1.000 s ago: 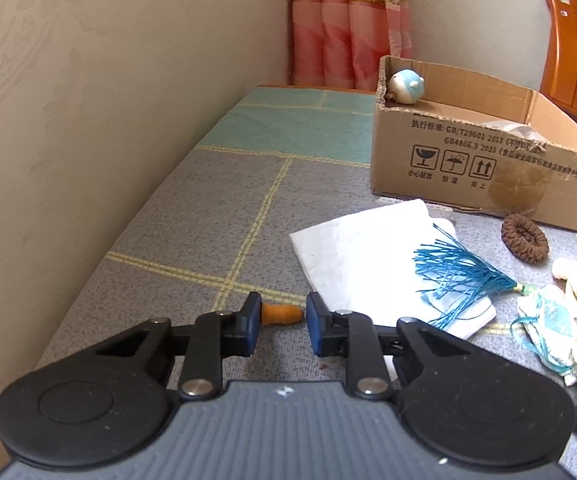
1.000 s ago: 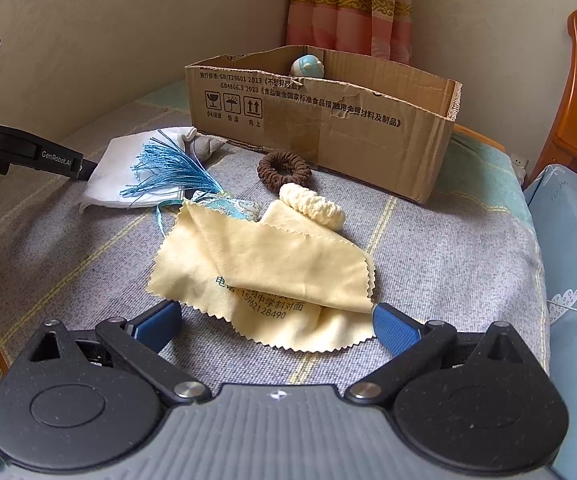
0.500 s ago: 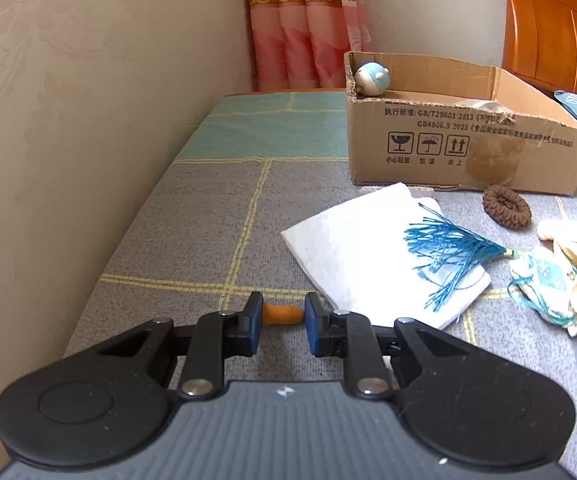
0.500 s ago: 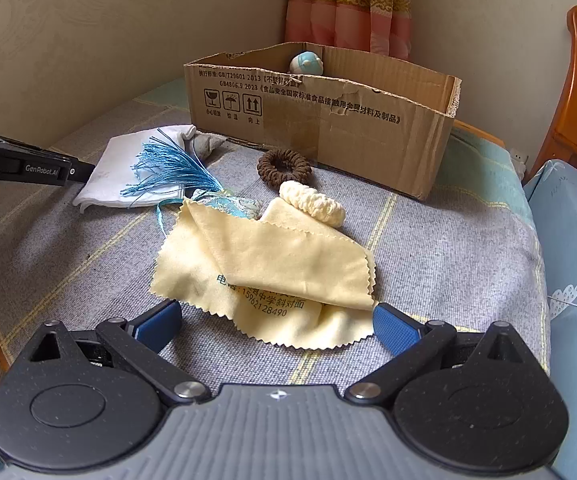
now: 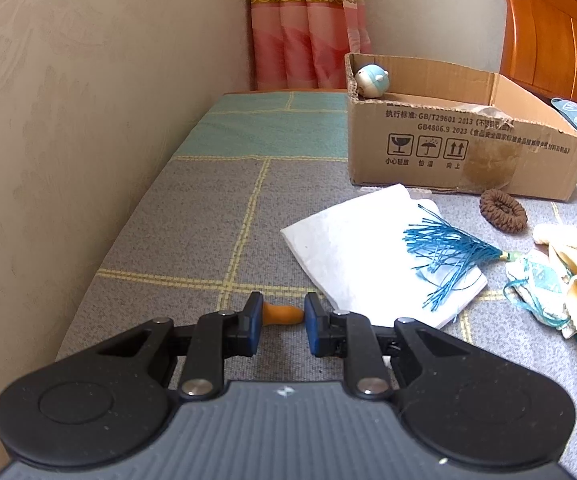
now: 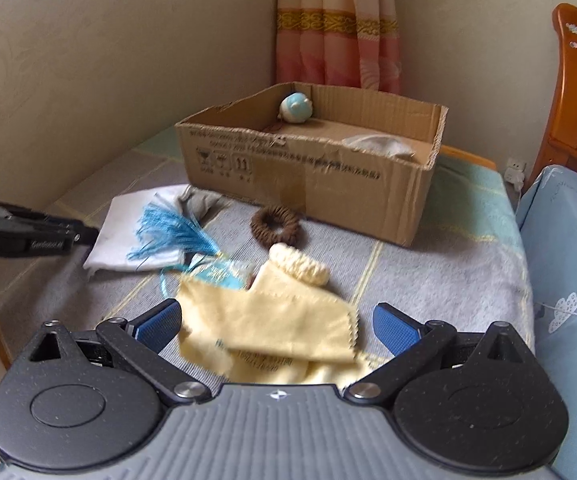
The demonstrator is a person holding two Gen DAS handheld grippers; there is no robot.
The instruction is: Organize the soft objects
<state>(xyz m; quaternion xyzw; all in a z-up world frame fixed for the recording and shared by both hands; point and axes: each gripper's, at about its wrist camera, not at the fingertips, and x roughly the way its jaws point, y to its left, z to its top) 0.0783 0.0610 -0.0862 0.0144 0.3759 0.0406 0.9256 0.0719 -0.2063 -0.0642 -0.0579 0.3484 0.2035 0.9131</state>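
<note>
My left gripper (image 5: 284, 314) is shut on a small orange object (image 5: 280, 313), held low over the grey bedspread; it also shows at the left edge of the right wrist view as the left gripper (image 6: 28, 236). My right gripper (image 6: 278, 326) is open wide just above two overlapping yellow cloths (image 6: 272, 320), touching neither. Beyond them lie a cream scrunchie (image 6: 300, 266), a brown scrunchie (image 6: 276, 226), a blue tassel (image 6: 172, 232) on a white cloth (image 5: 352, 248), and a teal patterned pouch (image 5: 540, 288). The cardboard box (image 6: 308, 176) holds a round blue-white plush toy (image 6: 296, 107).
A white cloth (image 6: 380, 144) lies inside the box. The wall (image 5: 68, 140) runs along the bed's left side, with a curtain (image 5: 308, 24) in the corner. A wooden headboard (image 5: 556, 40) and blue bedding (image 6: 568, 264) are on the right. Bare bedspread (image 5: 216, 208) lies left of the white cloth.
My right gripper has risen and tipped up, so the box's inside now shows. The left gripper has rolled slightly, still holding the orange object.
</note>
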